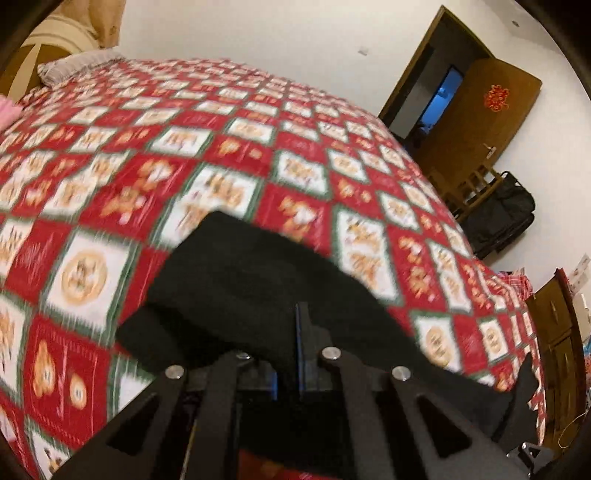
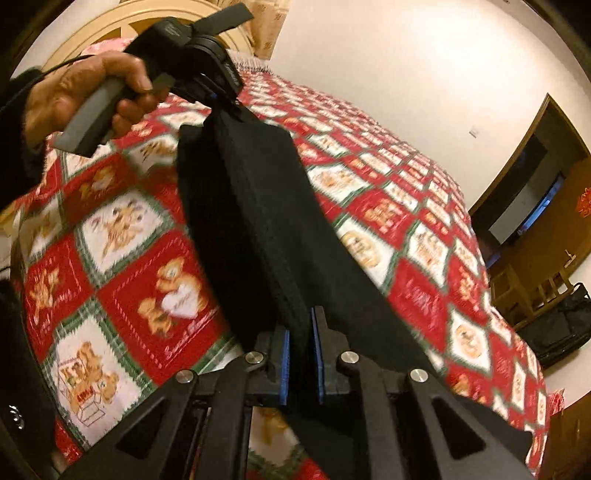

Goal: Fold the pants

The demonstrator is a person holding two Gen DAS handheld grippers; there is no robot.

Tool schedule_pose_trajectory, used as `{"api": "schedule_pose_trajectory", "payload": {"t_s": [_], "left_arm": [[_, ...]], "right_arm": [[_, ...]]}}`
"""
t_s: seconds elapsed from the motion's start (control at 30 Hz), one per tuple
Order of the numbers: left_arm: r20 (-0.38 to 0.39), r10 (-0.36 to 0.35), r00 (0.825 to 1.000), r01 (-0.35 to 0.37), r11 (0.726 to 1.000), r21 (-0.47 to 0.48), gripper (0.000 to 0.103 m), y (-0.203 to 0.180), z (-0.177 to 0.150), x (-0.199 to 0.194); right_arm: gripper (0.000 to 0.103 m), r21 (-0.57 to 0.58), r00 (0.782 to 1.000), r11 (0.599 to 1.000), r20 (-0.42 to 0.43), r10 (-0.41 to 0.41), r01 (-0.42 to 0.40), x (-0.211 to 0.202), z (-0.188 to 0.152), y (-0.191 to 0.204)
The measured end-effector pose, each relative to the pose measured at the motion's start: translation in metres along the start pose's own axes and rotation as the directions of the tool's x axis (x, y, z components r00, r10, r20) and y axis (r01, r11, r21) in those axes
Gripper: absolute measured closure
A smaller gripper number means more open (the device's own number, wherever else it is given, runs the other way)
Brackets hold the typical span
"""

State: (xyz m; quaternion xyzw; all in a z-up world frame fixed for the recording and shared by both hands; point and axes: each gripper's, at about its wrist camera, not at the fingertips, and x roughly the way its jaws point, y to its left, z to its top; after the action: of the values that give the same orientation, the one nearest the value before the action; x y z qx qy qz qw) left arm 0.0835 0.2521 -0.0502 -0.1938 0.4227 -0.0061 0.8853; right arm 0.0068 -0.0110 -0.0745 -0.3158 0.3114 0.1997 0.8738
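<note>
Black pants (image 2: pixel 258 221) are clamped by the left gripper (image 2: pixel 227 105) and right gripper (image 2: pixel 299 354) above the bedspread (image 2: pixel 122 258); the fabric could easily get dropped if either grip's loosened.

I see a bed covered by a red-and-white teddy-bear quilt (image 1: pixel 229 155), with a pale pillow (image 1: pixel 70 66) at its far end by the headboard (image 2: pixel 122 26). Past the bed, a brown door (image 1: pixel 480 122) stands open, a black bag (image 1: pixel 506 214) just beside it.

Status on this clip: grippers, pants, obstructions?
Left gripper and right gripper shut on black pants. Pants stretched between them above bedspread. No obstruction seen.
</note>
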Motion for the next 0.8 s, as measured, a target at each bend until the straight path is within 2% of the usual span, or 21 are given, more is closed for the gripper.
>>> {"api": "schedule_pose_trajectory", "payload": {"t_s": [0.17, 0.27, 0.3, 0.33, 0.37, 0.4, 0.47, 0.53, 0.6, 0.67, 0.73, 0.8], "left_arm": [[-0.045, 0.061, 0.997, -0.063, 0.998, -0.030, 0.096, 0.017, -0.025, 0.017], [-0.017, 0.093, 0.996, -0.093, 0.996, 0.007, 0.088, 0.019, -0.037, 0.015], [-0.012, 0.105, 0.994, -0.105, 0.994, 0.030, 0.088, 0.017, -0.038, 0.014], [-0.011, 0.109, 0.994, -0.109, 0.993, 0.041, 0.088, 0.018, -0.038, 0.014], [-0.010, 0.109, 0.994, -0.108, 0.993, 0.048, 0.088, 0.018, -0.037, 0.013], [-0.011, 0.108, 0.994, -0.108, 0.993, 0.054, 0.086, 0.018, -0.036, 0.010], [-0.002, 0.136, 0.991, -0.136, 0.987, 0.085, 0.078, 0.018, -0.036, 0.004], [0.028, 0.181, 0.983, -0.183, 0.976, 0.120, 0.066, 0.018, -0.038, -0.008], [0.077, 0.208, 0.975, -0.217, 0.967, 0.135, 0.062, 0.018, -0.038, -0.023], [0.148, 0.231, 0.962, -0.249, 0.961, 0.119, 0.061, 0.017, -0.033, -0.037], [0.207, 0.256, 0.944, -0.278, 0.957, 0.087, 0.061, 0.019, -0.025, -0.042], [0.209, 0.297, 0.932, -0.318, 0.945, 0.075, 0.061, 0.022, -0.020, -0.035]], "right_arm": [[0.091, 0.101, 0.996, 0.993, -0.051, 0.067, -0.061, 0.018, -0.010, -0.004], [0.084, 0.186, 0.989, 0.973, -0.037, 0.142, -0.133, 0.018, -0.013, -0.014], [0.071, 0.208, 0.983, 0.964, -0.034, 0.178, -0.167, 0.018, -0.013, -0.017], [0.049, 0.233, 0.974, 0.949, -0.027, 0.224, -0.212, 0.017, -0.014, -0.021], [0.040, 0.259, 0.963, 0.931, -0.014, 0.270, -0.258, 0.015, -0.014, -0.024], [0.036, 0.280, 0.951, 0.912, 0.005, 0.310, -0.299, 0.011, -0.013, -0.028], [0.036, 0.309, 0.929, 0.880, 0.038, 0.368, -0.362, 0.001, -0.009, -0.036], [0.036, 0.328, 0.905, 0.845, 0.107, 0.411, -0.422, -0.010, 0.001, -0.050], [0.036, 0.351, 0.884, 0.811, 0.172, 0.435, -0.468, -0.011, 0.019, -0.068], [0.036, 0.381, 0.863, 0.774, 0.215, 0.458, -0.506, 0.005, 0.038, -0.085], [0.036, 0.402, 0.853, 0.753, 0.225, 0.471, -0.521, 0.027, 0.052, -0.093], [0.036, 0.434, 0.851, 0.736, 0.189, 0.489, -0.519, 0.061, 0.061, -0.093]]}}
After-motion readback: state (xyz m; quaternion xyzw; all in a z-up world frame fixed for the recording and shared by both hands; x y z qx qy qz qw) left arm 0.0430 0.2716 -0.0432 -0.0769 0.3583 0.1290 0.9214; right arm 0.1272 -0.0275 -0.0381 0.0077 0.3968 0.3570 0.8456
